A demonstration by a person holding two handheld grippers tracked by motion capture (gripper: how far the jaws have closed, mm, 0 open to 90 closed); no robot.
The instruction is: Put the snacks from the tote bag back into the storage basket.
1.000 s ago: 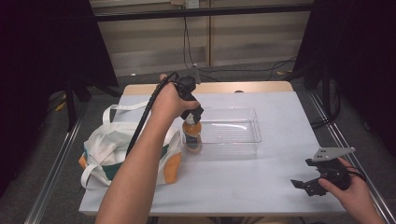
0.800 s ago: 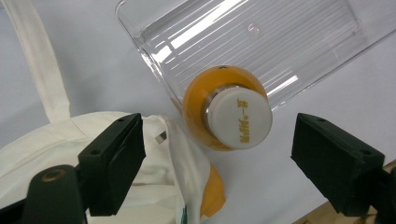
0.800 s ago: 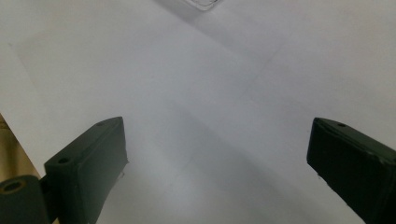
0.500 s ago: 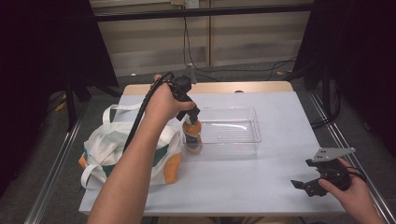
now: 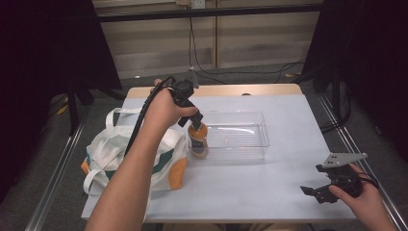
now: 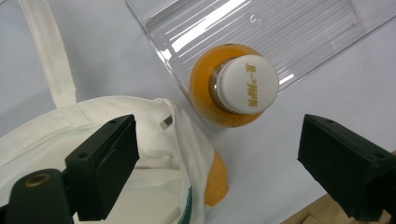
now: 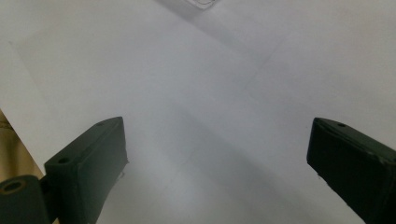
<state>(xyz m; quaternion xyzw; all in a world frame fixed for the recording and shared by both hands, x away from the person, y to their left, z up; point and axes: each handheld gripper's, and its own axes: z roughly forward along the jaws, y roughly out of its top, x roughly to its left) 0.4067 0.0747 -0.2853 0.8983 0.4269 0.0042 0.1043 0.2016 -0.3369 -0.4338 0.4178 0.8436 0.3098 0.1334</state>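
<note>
In the high view the left gripper [image 5: 196, 124] hangs right over the orange bottle [image 5: 198, 142], which stands in the clear tray [image 5: 250, 135] at its 9 o'clock end, touching the white bag [image 5: 120, 154]. The left gripper view shows more: the bottle's white cap [image 6: 248, 85] lies free at 12 o'clock between jaws that have just been opening and stand wide apart. The right gripper [image 5: 321, 192] rests at the table's [image 5: 288, 106] 4 o'clock corner, jaws spread over bare tabletop.
</note>
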